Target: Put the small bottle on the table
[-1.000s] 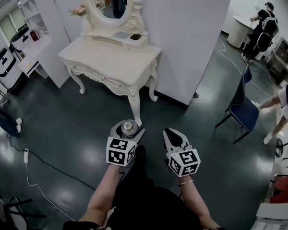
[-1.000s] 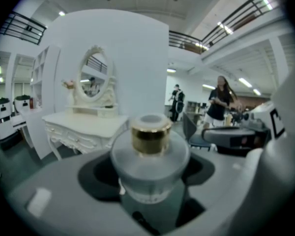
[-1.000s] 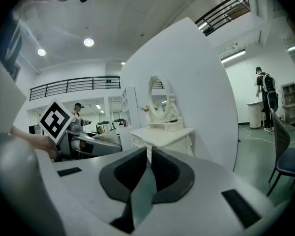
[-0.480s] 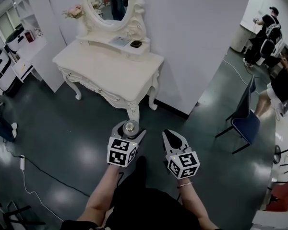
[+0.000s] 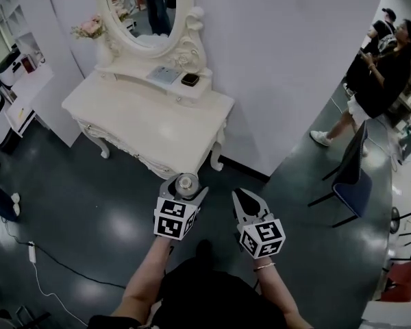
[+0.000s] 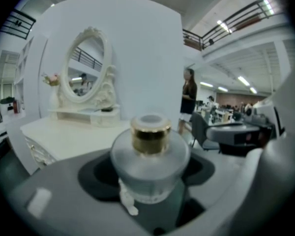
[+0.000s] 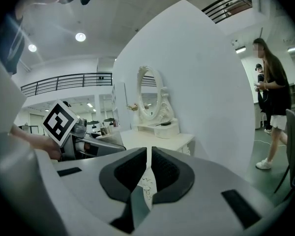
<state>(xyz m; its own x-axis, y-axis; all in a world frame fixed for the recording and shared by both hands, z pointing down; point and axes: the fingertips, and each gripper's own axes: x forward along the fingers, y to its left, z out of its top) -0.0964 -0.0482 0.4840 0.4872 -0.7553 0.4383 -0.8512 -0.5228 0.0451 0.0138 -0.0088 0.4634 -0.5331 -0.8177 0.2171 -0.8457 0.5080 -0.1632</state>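
Note:
A small frosted-glass bottle (image 6: 150,159) with a gold collar stands upright between the jaws of my left gripper (image 5: 183,185), which is shut on it; the bottle's cap (image 5: 185,181) shows from above in the head view. My right gripper (image 5: 247,201) is held beside it, shut with nothing between its dark pads (image 7: 132,173). The white dressing table (image 5: 151,125) with an oval mirror (image 5: 144,9) stands just ahead of both grippers. The bottle hangs above the dark floor near the table's front edge.
A raised shelf (image 5: 166,81) on the table carries a pale flat item and a small dark box (image 5: 190,79). A blue chair (image 5: 353,173) and a standing person (image 5: 377,74) are at the right. White shelving (image 5: 17,81) and a floor cable (image 5: 51,266) lie left.
The dressing table has come nearer and shifted left in the head view. Both grippers keep their pose, the bottle still held. A person has walked into view at the right.

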